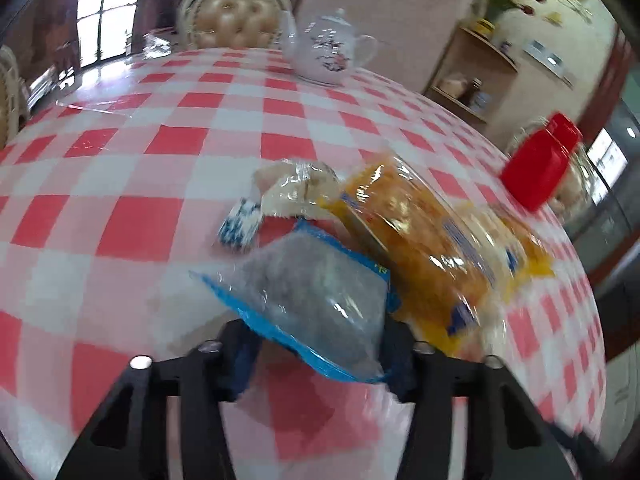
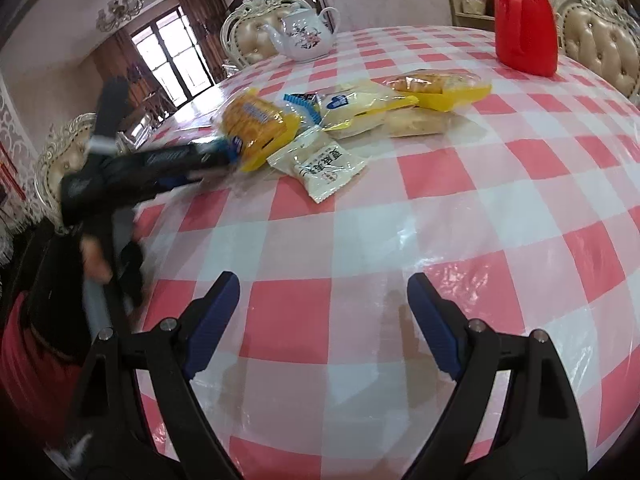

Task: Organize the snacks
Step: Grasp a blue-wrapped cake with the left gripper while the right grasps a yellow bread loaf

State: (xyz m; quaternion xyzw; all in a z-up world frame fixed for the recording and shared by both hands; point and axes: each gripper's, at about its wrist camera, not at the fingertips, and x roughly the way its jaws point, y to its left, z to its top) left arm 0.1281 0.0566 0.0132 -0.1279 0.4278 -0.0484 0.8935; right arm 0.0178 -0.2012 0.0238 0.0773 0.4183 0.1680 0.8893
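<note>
My left gripper (image 1: pixel 320 336) has its fingers on both sides of a blue-edged clear snack packet (image 1: pixel 320 292); whether it grips it is unclear in the blur. An orange-yellow bread packet (image 1: pixel 432 240) lies right of it, a white packet (image 1: pixel 296 192) behind. In the right wrist view the left gripper (image 2: pixel 224 152) reaches the orange packet (image 2: pixel 256 124) from the left. A white printed packet (image 2: pixel 320 168), a pale bread packet (image 2: pixel 360 112), a blue-edged packet (image 2: pixel 302 104) and two more bread packets (image 2: pixel 436 88) lie in a cluster. My right gripper (image 2: pixel 324 320) is open and empty above the tablecloth.
The round table (image 2: pixel 480 220) has a red-and-white checked cloth under clear plastic. A white teapot (image 2: pixel 304 36) stands at the far side, a red jug (image 2: pixel 524 20) at the far right. Padded chairs (image 2: pixel 600 44) surround the table. The person's arm (image 2: pixel 60 264) is at left.
</note>
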